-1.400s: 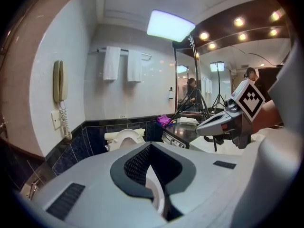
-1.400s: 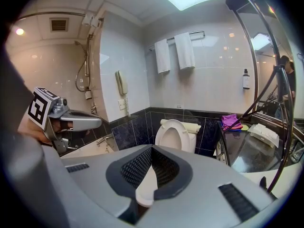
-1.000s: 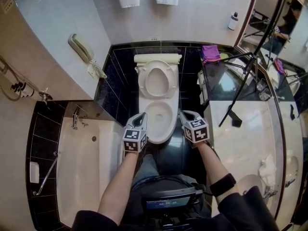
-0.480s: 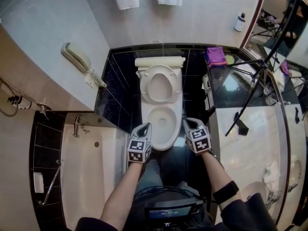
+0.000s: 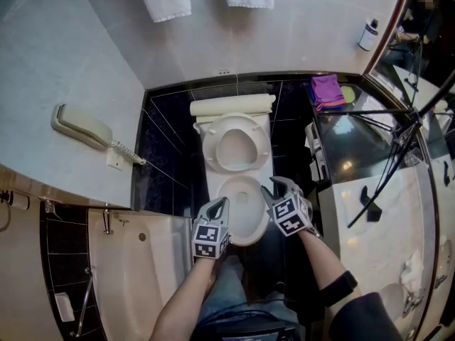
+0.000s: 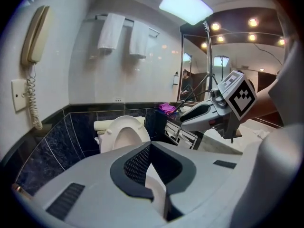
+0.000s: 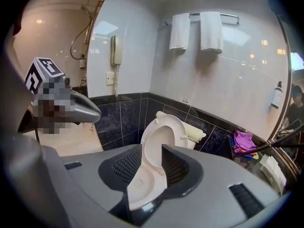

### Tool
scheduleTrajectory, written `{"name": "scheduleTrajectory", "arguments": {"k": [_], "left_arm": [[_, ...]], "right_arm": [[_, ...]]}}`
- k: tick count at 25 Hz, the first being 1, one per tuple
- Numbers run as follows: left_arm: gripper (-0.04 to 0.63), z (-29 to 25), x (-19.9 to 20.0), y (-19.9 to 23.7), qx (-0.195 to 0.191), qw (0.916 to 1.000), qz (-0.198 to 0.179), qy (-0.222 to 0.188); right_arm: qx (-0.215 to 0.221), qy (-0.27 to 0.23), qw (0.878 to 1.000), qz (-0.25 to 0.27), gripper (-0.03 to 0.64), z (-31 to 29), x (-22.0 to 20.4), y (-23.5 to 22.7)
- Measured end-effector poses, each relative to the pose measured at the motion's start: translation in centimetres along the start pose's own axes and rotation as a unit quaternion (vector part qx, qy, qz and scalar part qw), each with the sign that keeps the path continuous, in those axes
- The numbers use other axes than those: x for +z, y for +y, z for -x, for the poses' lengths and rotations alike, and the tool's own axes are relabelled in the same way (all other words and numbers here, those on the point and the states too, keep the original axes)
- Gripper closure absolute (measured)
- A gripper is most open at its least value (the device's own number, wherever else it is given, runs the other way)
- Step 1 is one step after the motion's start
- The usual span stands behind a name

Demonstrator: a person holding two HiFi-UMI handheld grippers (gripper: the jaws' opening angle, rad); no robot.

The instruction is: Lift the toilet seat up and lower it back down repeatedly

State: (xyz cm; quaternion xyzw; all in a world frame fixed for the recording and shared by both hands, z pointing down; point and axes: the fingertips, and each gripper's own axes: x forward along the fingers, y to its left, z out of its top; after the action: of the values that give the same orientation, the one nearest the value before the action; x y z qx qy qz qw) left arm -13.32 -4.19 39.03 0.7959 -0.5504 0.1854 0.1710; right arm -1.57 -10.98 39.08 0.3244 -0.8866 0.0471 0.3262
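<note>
R: my right hand-held gripper (image 5: pixel 279 185) jaws opening, gripping nothing | L: left hand-held gripper (image 5: pixel 221 203) jaws together | toilet seat (image 5: pixel 211 142) upright ahead of both

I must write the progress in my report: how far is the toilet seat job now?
Done: the toilet seat stands raised off the bowl, so one lift looks complete; the count of rounds cannot be told. In hand: the right gripper hovers by the bowl's rim, jaws opening, nothing between them; the left gripper is shut and empty. Left: lower the seat, then repeat.
</note>
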Motion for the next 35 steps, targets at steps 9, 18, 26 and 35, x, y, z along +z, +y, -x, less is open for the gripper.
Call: {"name": "scheduleTrajectory", "arguments": {"k": [9,18,26,35], "left_arm": [[0.604,-9.9,0.8,6.0,-0.016,0.9998,0.012,0.001],[0.604,-16.4,-0.7,9.9,-0.021,0.9992,0.034,0.000],[0.604,-19.0,-2.3,13.5,-0.013,0.9988,0.047,-0.009],[0.604,-19.1,-3.8,15.3,-0.012,0.9978,0.065,-0.008]], "right_arm": [[-0.027,0.022,0.996,0.081,0.407,-12.5,4.0,-7.7],[-0.040,0.050,0.975,0.211,0.402,-22.4,6.7,-11.6],[-0.054,0.061,0.951,0.300,0.433,-28.4,8.7,-12.5],[-0.066,0.085,0.933,0.343,0.499,-31.0,8.3,-13.1]]}}
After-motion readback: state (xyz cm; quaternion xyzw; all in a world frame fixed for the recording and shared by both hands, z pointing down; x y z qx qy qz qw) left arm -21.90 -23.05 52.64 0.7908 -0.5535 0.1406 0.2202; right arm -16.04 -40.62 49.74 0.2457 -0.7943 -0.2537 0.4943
